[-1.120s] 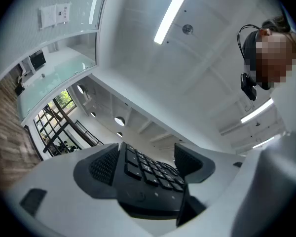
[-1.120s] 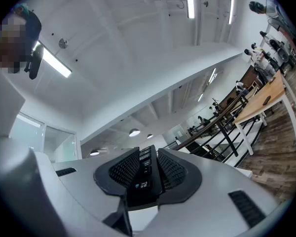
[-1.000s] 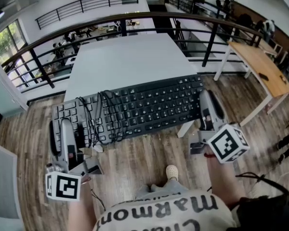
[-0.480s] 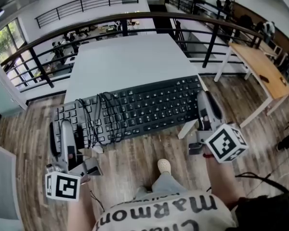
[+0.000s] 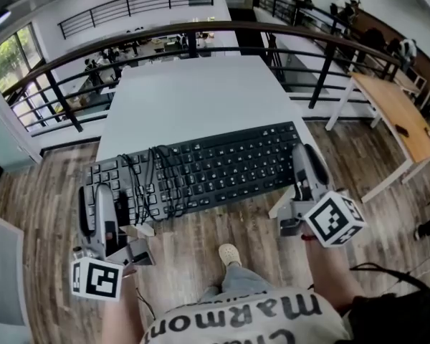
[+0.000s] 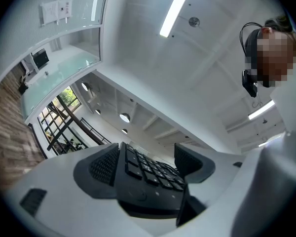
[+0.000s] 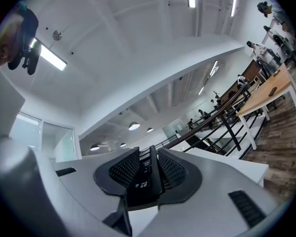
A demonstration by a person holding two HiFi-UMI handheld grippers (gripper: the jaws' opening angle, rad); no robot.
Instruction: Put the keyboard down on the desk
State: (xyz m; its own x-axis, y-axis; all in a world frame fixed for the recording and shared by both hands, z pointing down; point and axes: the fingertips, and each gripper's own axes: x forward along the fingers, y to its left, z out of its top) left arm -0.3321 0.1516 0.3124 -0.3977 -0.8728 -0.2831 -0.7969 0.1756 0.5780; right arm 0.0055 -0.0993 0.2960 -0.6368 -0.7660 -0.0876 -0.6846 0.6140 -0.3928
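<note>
A black keyboard (image 5: 222, 167) hangs level in the air between both grippers, its far edge over the near edge of the white desk (image 5: 193, 95). A black cable (image 5: 152, 178) lies coiled across its left part. My left gripper (image 5: 99, 199) is shut on the keyboard's left end, and in the left gripper view the keys (image 6: 149, 168) run between the two pads. My right gripper (image 5: 305, 169) is shut on the right end, where the right gripper view shows the thin keyboard edge (image 7: 146, 176) clamped between the pads.
A black railing (image 5: 201, 31) curves behind the desk. A wooden table (image 5: 401, 120) stands at the right. Below the keyboard are wood floor, a white desk leg (image 5: 278, 201) and the person's shoe (image 5: 229, 254).
The person's foot has stepped to the left and the desk sits a little nearer in view. Both grippers keep their hold on the keyboard's ends.
</note>
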